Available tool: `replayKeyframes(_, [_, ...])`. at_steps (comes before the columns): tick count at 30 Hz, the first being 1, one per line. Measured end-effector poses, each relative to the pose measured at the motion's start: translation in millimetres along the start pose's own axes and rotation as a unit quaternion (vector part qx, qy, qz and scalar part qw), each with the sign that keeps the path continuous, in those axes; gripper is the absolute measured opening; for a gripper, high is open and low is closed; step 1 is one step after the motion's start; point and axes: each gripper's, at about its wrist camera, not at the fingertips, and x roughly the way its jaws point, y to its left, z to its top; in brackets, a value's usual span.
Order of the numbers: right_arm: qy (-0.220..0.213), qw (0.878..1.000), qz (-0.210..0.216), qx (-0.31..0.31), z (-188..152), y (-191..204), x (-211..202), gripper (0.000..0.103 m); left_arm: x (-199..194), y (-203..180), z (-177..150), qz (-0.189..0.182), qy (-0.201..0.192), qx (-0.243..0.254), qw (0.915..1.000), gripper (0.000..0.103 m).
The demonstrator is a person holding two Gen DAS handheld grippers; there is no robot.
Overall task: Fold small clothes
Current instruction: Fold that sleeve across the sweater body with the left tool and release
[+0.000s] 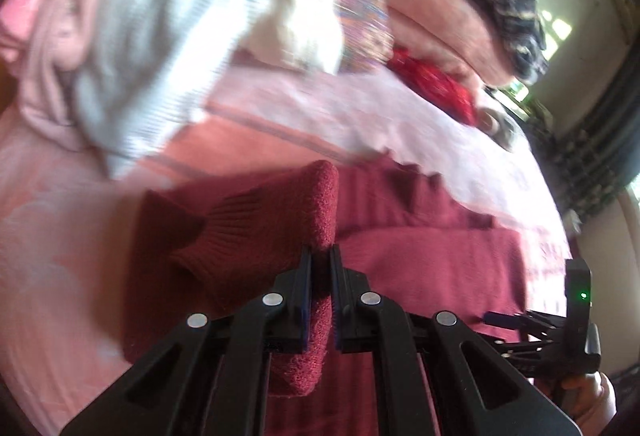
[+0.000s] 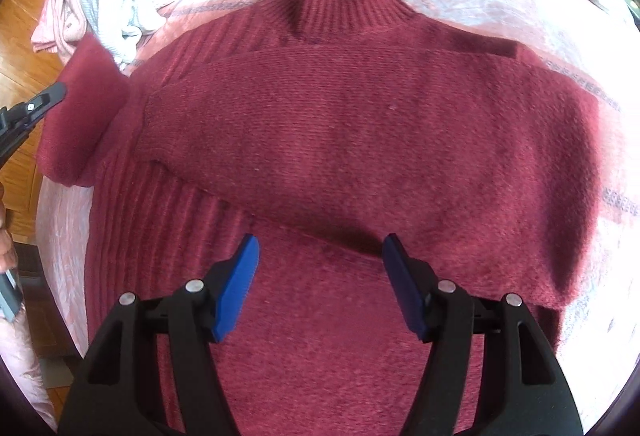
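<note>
The left wrist view looks forward along the left hand-held gripper (image 1: pixel 321 256), tilted down and close over the dark red sweater (image 1: pixel 420 236), toward the heap of clothes (image 1: pixel 168 36) at the far side of the bed (image 1: pixel 60 236). The right wrist view looks steeply down past the right hand-held gripper (image 2: pixel 320 256) from higher up, taking in most of the sweater. Both views share the sweater, its lifted sleeve (image 2: pixel 80 108), the pink bed cover and the clothes heap; each view catches the other hand-held gripper at its edge.
</note>
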Motion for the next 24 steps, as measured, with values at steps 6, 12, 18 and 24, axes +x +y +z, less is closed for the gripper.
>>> replayKeyframes(6, [-0.002, 1.000, -0.006, 0.011, -7, -22, -5, 0.065, 42, -50, -17, -0.028, 0.035, 0.019, 0.9988, 0.008])
replayKeyframes(12, [-0.002, 1.000, 0.000, 0.019, -12, -31, -3, 0.065, 82, -56, -35, -0.025, 0.086, 0.015, 0.9959, 0.008])
replayKeyframes(18, [0.003, 1.000, -0.002, 0.026, -9, -32, 2, 0.065, 89, -34, -43, -0.062, 0.119, -0.030, 0.9905, 0.023])
replayKeyframes(24, [0.000, 0.999, 0.024, 0.029, 4, -15, -4, 0.065, 27, -9, -33, -0.053, 0.065, -0.020, 0.9963, 0.055])
